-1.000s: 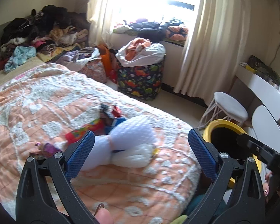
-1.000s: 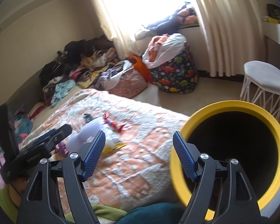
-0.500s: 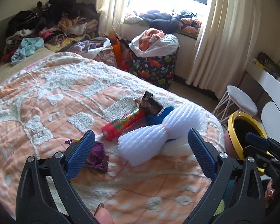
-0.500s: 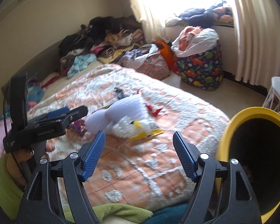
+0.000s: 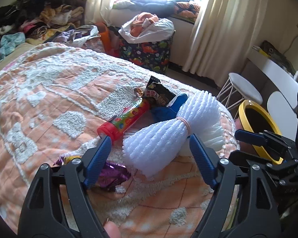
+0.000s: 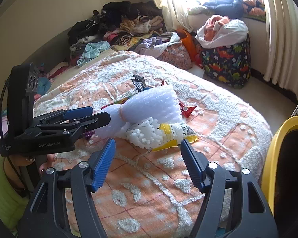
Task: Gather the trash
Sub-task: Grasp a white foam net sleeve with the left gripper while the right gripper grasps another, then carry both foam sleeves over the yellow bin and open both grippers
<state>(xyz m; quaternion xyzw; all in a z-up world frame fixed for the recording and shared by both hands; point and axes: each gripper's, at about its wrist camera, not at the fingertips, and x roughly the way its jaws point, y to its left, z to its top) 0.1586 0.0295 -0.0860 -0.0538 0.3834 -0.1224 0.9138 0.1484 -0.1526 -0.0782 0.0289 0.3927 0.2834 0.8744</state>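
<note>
Trash lies in a heap on the orange-and-white bedspread (image 5: 49,103): a white foam wrap bundle (image 5: 168,134) tied with a rubber band, a red candy tube (image 5: 127,119), a purple foil wrapper (image 5: 113,173) and a black snack packet (image 5: 159,93). My left gripper (image 5: 151,158) is open and its jaws are closing, with the bundle's near end between them and the pads clear of it. My right gripper (image 6: 148,162) is open too, jaws closing over bare bedspread, just short of a white foam net (image 6: 145,134) and a yellow wrapper (image 6: 178,132). A yellow bin (image 6: 272,158) stands at the bed's right.
A white stool (image 5: 244,87) and a white desk (image 5: 272,67) stand beyond the bin. A dinosaur-print hamper (image 5: 147,49) holding a bag of clothes sits by the curtain. Piled clothes (image 5: 35,19) cover the far end of the bed.
Both grippers have come forward and down to the trash heap, and both pairs of jaws have narrowed. The yellow bin has slid to the right edge of the right wrist view.
</note>
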